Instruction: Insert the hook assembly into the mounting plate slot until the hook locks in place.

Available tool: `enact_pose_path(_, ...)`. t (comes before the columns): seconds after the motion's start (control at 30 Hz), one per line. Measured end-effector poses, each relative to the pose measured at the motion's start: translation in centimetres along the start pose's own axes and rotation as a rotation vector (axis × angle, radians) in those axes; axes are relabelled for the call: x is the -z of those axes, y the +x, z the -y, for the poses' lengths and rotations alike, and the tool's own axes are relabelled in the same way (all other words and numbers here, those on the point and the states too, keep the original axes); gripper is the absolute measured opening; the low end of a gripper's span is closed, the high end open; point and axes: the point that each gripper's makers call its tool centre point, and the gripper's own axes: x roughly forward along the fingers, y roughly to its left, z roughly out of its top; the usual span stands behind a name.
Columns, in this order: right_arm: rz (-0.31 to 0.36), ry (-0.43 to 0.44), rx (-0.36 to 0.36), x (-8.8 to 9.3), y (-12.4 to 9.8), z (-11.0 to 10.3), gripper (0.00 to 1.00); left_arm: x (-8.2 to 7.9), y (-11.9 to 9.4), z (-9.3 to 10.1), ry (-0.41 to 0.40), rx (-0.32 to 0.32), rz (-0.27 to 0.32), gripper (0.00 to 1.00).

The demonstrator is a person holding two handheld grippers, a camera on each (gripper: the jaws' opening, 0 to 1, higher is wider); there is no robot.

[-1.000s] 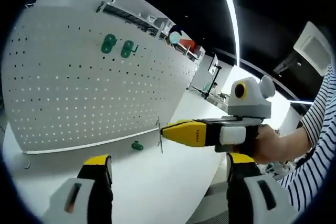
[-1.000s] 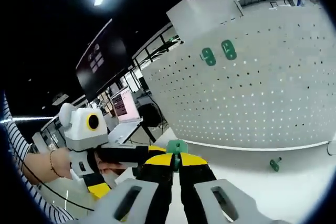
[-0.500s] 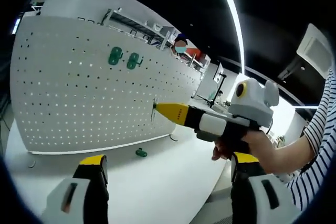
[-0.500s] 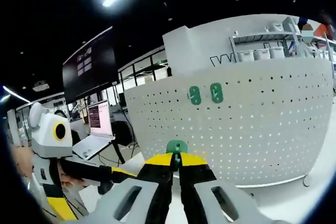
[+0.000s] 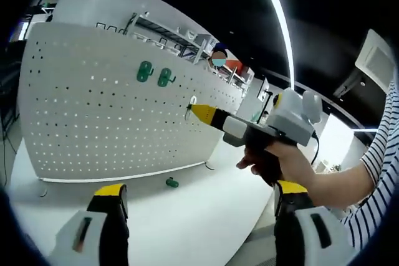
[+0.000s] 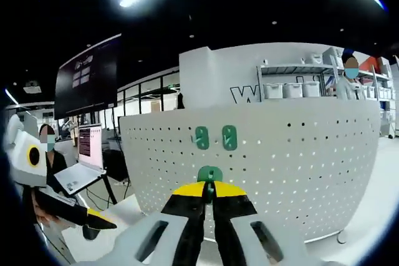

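A white pegboard point(image 5: 87, 116) stands upright on the white table, with two green hooks point(image 5: 154, 74) mounted high on it. My right gripper point(image 5: 194, 111) reaches in from the right, its yellow tip close to the board's face, below and right of those hooks. In the right gripper view, that gripper point(image 6: 210, 187) is shut on a green hook assembly point(image 6: 210, 174) and faces the pegboard point(image 6: 287, 154), just under the mounted hooks point(image 6: 215, 137). My left gripper point(image 5: 199, 190) is open and holds nothing.
A loose green hook point(image 5: 171, 182) lies on the table point(image 5: 187, 222) in front of the board's foot. Shelves with white bins point(image 6: 293, 88) rise behind the board. A laptop point(image 6: 84, 163) sits at the left, and a sleeve in stripes point(image 5: 374, 172) shows at the right.
The right gripper has risen from table height and moved in toward the pegboard's face, still carrying the green hook. The left gripper has stayed open.
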Motion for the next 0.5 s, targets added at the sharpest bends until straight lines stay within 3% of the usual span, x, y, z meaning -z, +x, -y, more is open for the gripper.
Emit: enact_pose_path(0.5,0.046,-0.096,0.053,-1.2,2.6,1.8,0.00,0.1,-0.3,-0.2,-0.007,-0.002,-0.011,1.00)
